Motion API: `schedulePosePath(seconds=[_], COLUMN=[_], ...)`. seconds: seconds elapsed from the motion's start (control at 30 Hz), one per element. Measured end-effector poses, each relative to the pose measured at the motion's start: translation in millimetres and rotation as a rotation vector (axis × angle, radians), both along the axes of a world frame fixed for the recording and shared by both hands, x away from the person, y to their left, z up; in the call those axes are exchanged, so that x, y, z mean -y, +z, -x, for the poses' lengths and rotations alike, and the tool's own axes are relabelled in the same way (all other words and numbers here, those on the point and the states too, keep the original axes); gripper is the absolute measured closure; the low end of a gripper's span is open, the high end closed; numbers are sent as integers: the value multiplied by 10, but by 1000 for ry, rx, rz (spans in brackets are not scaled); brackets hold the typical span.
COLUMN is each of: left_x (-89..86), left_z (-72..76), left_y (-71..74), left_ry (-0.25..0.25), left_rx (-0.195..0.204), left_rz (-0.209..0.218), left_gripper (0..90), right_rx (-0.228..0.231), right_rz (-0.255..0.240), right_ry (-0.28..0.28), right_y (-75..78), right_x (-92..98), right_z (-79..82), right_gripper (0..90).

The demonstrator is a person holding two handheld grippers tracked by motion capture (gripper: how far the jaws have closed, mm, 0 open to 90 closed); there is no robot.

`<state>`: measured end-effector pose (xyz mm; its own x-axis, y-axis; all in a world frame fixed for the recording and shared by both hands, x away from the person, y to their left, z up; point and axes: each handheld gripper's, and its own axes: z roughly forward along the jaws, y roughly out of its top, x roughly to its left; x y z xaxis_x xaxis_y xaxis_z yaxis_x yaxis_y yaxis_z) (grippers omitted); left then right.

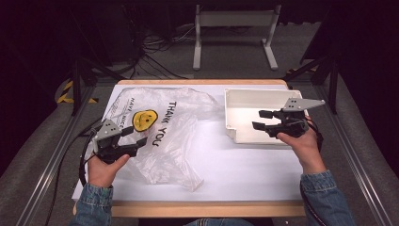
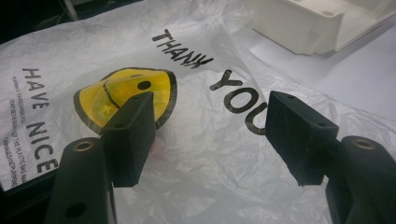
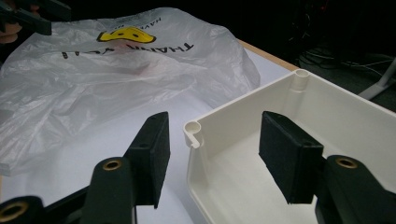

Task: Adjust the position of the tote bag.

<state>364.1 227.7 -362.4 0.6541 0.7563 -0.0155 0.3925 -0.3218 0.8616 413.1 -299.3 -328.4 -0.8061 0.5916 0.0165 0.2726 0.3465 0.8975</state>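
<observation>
A crumpled clear plastic bag (image 1: pixel 179 127) with a yellow smiley face (image 1: pixel 144 119) and "THANK YOU" printed on it lies on the left half of the white table. My left gripper (image 1: pixel 135 135) hovers over the bag's near-left part, just short of the smiley face (image 2: pixel 126 91). It is open, with only the bag (image 2: pixel 201 154) beneath it. An empty white plastic bin (image 1: pixel 229 113) stands at the right. My right gripper (image 1: pixel 261 119) is open and straddles the bin's near-left corner (image 3: pixel 194 130) without touching it, one jaw outside the wall and one inside.
Something faintly pink (image 3: pixel 135 51) shows through the bag below the smiley. The table's wooden edge (image 1: pixel 202 207) runs along the front. Beyond the table are a metal stand (image 1: pixel 235 28), floor cables (image 1: pixel 155 52) and dark tripod legs (image 1: pixel 77 84) on both sides.
</observation>
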Motion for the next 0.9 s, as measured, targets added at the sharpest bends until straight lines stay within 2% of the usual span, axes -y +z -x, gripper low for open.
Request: schedulePosePath(seconds=[0.1,0.2,0.53,0.8,0.83,0.9], left_x=[13,37,216,412,412,490], left_z=[9,16,93,176,176,206], left_y=[13,35,147,210,210,227], left_ry=[-2,-25,-85,-182,-182,-217], left_rx=[-1,-12,-10,-1,-1,5], left_rz=[-5,8,-5,-43,-43,-60], left_gripper=[345,335,288,277,277,275], right_rx=[4,1,-9,-17,-18,-19], right_rz=[-6,-11,-10,-15,-14,-13], right_ry=[1,0,4,10,11,12], right_y=[16,19,-1,-13,-16,-20], right_x=[-4,-3,-24,-58,-62,-70], right_z=[6,4,-8,-14,-15,-15], right_gripper=[429,428,418,397,396,394])
